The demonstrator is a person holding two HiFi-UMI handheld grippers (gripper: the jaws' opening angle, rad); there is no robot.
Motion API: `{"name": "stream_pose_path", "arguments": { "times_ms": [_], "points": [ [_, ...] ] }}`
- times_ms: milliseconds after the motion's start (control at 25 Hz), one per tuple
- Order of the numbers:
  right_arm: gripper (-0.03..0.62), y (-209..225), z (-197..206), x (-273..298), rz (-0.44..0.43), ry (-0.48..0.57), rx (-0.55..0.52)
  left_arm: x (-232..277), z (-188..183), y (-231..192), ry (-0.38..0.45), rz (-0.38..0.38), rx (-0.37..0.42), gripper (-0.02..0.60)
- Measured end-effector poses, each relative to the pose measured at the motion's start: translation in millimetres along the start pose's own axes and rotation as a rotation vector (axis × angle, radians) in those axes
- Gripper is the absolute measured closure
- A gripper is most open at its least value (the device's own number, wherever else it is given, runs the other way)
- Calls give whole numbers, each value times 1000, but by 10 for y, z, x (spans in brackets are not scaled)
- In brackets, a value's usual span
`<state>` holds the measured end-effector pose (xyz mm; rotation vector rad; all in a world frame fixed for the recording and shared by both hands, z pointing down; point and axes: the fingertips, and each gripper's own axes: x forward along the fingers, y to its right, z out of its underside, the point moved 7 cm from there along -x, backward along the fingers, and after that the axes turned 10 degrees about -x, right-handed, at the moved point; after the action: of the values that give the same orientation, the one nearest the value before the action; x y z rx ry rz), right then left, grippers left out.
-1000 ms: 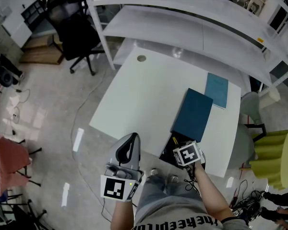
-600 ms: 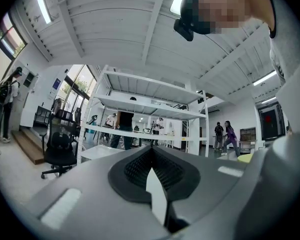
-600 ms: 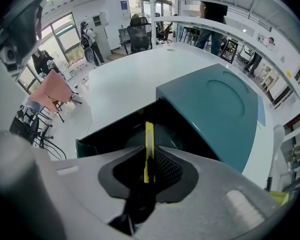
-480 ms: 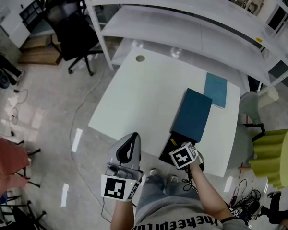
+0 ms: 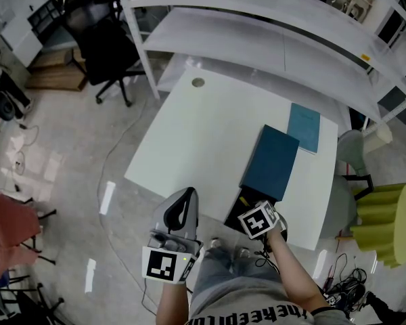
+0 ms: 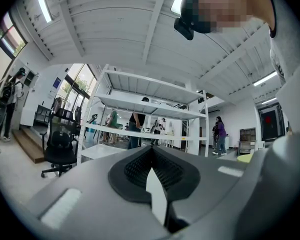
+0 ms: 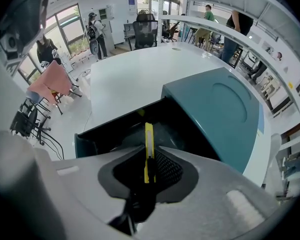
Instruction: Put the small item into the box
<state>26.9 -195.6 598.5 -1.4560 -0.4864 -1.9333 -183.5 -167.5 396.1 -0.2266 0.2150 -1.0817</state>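
Note:
A teal box (image 5: 271, 161) lies on the white table (image 5: 203, 134), its lid (image 7: 221, 109) slid back so the dark inside (image 7: 121, 131) shows at the near end. My right gripper (image 5: 254, 212) hovers over that opening, shut on a thin yellow item (image 7: 148, 136) that points down into the box. In the right gripper view the right gripper (image 7: 149, 151) clamps the strip upright between its pads. My left gripper (image 5: 186, 195) is held off the table's near left corner, shut with nothing in it. In its own view the left gripper (image 6: 151, 163) looks up toward the shelves.
A flat, lighter teal piece (image 5: 305, 127) lies on the table beyond the box. White shelving (image 5: 257, 39) stands behind the table, a black office chair (image 5: 105, 53) to the left, a yellow-green stool (image 5: 389, 222) to the right. People stand in the background.
The right gripper has shifted slightly left and toward me over the open end of the box, then held still. The left gripper has not moved.

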Motion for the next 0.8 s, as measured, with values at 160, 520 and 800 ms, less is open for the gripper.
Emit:
{"name": "stream_pose_path", "arguments": {
  "times_ms": [160, 520, 800],
  "points": [
    [534, -9, 0, -7, -1, 11, -2, -9, 9, 18, -2, 6, -2, 569],
    [533, -1, 16, -95, -5, 81, 16, -57, 10, 82, -11, 8, 11, 569],
    [592, 61, 92, -437, 16, 282, 87, -82, -2, 197, -15, 13, 23, 569]
  ]
}}
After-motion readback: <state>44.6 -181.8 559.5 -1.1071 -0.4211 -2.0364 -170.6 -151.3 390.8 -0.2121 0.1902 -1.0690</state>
